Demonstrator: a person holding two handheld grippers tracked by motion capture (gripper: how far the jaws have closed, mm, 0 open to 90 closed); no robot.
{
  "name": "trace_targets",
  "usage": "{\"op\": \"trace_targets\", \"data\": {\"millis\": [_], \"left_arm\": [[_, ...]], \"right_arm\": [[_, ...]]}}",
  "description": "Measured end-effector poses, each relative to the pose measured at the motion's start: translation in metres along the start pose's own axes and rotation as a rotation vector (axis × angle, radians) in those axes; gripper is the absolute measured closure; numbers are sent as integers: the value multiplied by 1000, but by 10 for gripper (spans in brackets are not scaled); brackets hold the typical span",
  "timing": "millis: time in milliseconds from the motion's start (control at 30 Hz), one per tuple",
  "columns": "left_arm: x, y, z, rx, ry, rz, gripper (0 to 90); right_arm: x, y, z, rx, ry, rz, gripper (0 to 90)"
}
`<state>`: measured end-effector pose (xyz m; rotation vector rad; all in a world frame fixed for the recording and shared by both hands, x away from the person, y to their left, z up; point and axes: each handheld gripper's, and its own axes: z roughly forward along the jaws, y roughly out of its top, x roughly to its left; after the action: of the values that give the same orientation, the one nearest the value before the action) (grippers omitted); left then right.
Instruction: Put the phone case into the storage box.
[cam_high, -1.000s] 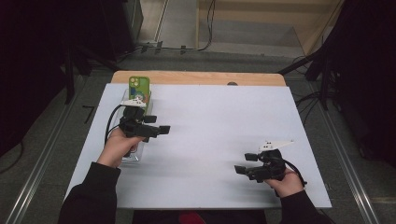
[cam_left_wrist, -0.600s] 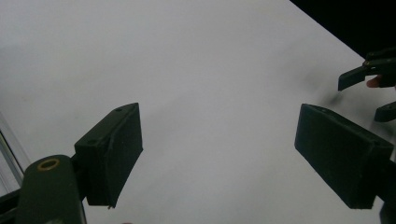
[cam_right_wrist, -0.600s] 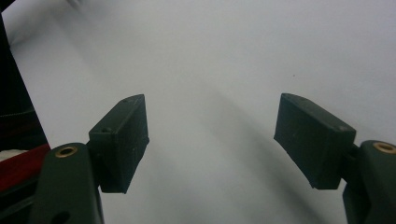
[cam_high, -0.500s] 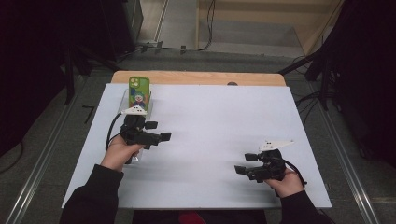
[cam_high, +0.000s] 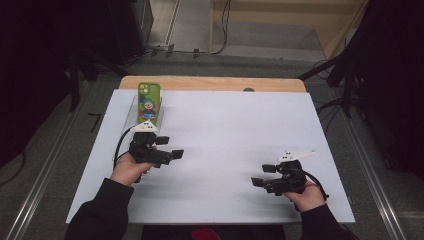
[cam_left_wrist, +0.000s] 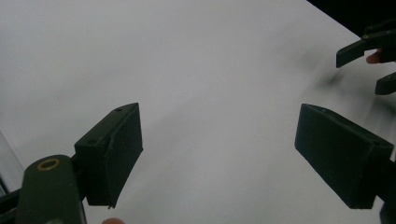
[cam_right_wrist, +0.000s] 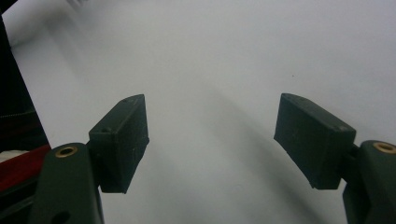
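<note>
A phone in a green case with a cartoon clown (cam_high: 149, 101) stands upright in a clear holder (cam_high: 134, 114) at the far left of the white table (cam_high: 235, 130). My left gripper (cam_high: 170, 147) hovers just in front of the holder, jaws pointing right. In its own view the left gripper (cam_left_wrist: 219, 154) is open over bare white tabletop, with nothing between the pads. My right gripper (cam_high: 263, 176) rests low at the near right, jaws pointing left. In its own view the right gripper (cam_right_wrist: 212, 140) is open and holds nothing. The right gripper (cam_left_wrist: 363, 70) also appears far off in the left gripper view.
A wooden strip (cam_high: 215, 83) runs along the table's far edge. Metal floor rails (cam_high: 40, 180) flank the table, and cables lie on the floor behind it. A red object (cam_high: 200, 233) sits just below the near edge.
My left hand and gripper have drawn back from the phone holder toward the near side and slightly right. The right gripper has stayed put.
</note>
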<state>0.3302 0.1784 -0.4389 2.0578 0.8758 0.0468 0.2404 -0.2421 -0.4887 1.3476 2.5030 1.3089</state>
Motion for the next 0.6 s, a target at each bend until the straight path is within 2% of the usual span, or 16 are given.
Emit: {"op": "trace_targets", "data": {"millis": [433,533,600], "left_arm": [[-5,-19,-3,-32,10,1,156],[-8,-24,-4,-44,-13,35,156],[-9,-24,-5,-37,-16,41,156]], "right_arm": [[0,0,0,-2,-5,-2,242],[1,0,0,0,-3,-5,242],[1,0,0,-1,-3,-5,242]]}}
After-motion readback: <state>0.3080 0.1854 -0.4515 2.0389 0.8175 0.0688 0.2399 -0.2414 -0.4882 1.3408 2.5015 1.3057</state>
